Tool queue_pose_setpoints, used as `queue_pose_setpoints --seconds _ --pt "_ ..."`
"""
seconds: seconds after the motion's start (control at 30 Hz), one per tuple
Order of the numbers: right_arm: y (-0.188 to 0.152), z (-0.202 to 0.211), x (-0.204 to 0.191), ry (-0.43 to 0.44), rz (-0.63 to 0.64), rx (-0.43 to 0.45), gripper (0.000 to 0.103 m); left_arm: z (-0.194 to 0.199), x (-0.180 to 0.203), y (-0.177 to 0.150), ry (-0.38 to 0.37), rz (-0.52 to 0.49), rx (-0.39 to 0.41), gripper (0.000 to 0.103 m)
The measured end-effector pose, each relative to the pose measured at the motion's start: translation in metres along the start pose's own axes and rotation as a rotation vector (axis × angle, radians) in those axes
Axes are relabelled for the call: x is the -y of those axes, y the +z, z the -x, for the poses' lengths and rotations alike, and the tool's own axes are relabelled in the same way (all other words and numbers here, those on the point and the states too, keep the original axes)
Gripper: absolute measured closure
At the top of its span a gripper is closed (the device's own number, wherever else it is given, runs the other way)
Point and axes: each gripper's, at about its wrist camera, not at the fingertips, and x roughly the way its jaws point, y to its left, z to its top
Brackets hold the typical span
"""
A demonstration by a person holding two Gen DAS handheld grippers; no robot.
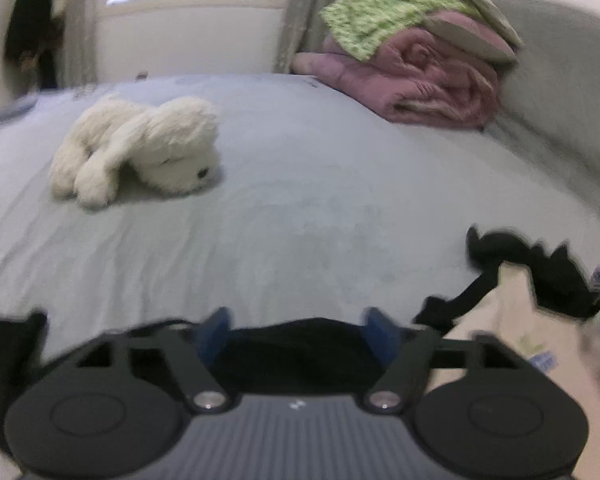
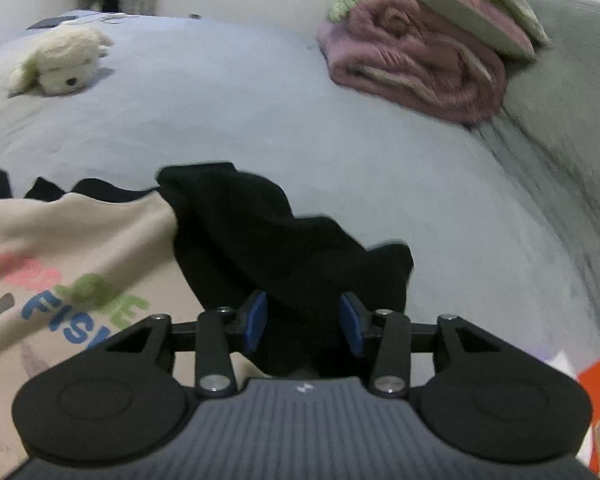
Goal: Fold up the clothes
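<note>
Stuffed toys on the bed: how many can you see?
1. A white plush dog lies on the grey bed sheet, far left, away from the pink quilt pile. Others could be hidden outside the views.

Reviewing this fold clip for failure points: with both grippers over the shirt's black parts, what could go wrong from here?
1. The right gripper has its jaws apart around the bunched black sleeve; closing here may pinch several layers and leave the fold lumpy.
2. The left gripper stands wide over black fabric; both views are blurred, so a grab may miss the edge.
3. The cream shirt lies rumpled, so creases could get folded in.
</note>
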Motion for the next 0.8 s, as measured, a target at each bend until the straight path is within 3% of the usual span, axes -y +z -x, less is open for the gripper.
queue_pose_setpoints --seconds 0.13,0.17,0.27,0.33,0.4,0.47,0.53,0.57,0.63,0.7,0.8 --pt "0.003 0.002 -0.008 0.022 0.066 0.074 0.052 -0.014 -0.019 -0.014 0.070 -0.032 -0.037 0.013" --pt "0.004 0.000 -0.007 0.035 0.055 0.078 0.052 -0.017 -0.024 -0.017 0.065 -0.013 -0.044 0.013" --pt "0.006 -0.005 -0.010 0.055 0.048 0.076 0.053 -0.026 -0.019 -0.029 -0.069 -0.013 -0.063 0.013" --pt "0.006 -0.003 -0.017 0.068 0.076 0.078 0.053 -0.028 -0.003 -0.035 -0.047 -0.128 -0.043 0.012" --pt "0.005 -0.005 -0.022 0.055 0.106 0.076 0.053 -0.029 0.000 -0.035 -0.039 -0.144 -0.032 0.013" --pt "0.004 -0.011 -0.022 0.025 0.107 0.070 0.054 -0.030 -0.001 -0.034 -0.045 -0.100 -0.035 0.036" --pt "0.003 -0.018 -0.021 0.010 0.092 0.064 0.058 -0.029 0.003 -0.033 -0.026 -0.095 -0.035 0.087" --pt "0.002 -0.022 -0.021 0.006 0.084 0.061 0.063 -0.028 0.005 -0.031 -0.012 -0.096 -0.036 0.092" --pt "0.001 -0.032 -0.020 0.006 0.062 0.034 0.093 -0.027 0.003 -0.029 0.012 -0.069 -0.035 0.097" --pt "0.001 -0.039 -0.018 -0.001 0.039 0.016 0.102 -0.023 -0.005 -0.028 0.041 -0.052 -0.017 0.097" --pt "0.007 -0.031 -0.009 -0.030 -0.030 0.064 0.102 -0.009 -0.025 -0.020 0.066 -0.010 0.029 0.097"
